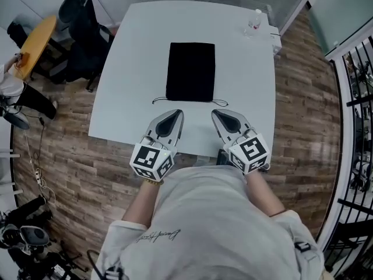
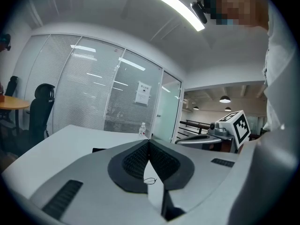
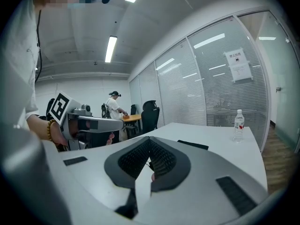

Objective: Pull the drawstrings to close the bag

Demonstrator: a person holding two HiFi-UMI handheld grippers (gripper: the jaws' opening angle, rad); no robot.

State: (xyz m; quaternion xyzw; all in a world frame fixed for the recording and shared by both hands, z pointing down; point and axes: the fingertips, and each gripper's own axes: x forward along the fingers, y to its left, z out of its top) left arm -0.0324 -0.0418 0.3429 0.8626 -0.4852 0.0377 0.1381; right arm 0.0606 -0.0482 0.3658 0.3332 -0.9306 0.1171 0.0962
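Opening comes first: left tongs [image 1: 177, 113] and right tongs [image 1: 215, 113] sit pressed together, empty; then pinch each drawstring [image 1: 161, 101] beside the bag [image 1: 191, 72], pulling outward evenly.

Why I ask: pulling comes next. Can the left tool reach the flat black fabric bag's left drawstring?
Probably yes: the left tool sits just short of the thin black drawstring on the white table, nothing between; its shut jaws must open first.

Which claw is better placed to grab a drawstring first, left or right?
Right, narrowly. The right claw ends just short of the right drawstring; the left claw points at the bag, inward of the left drawstring. Both are shut.
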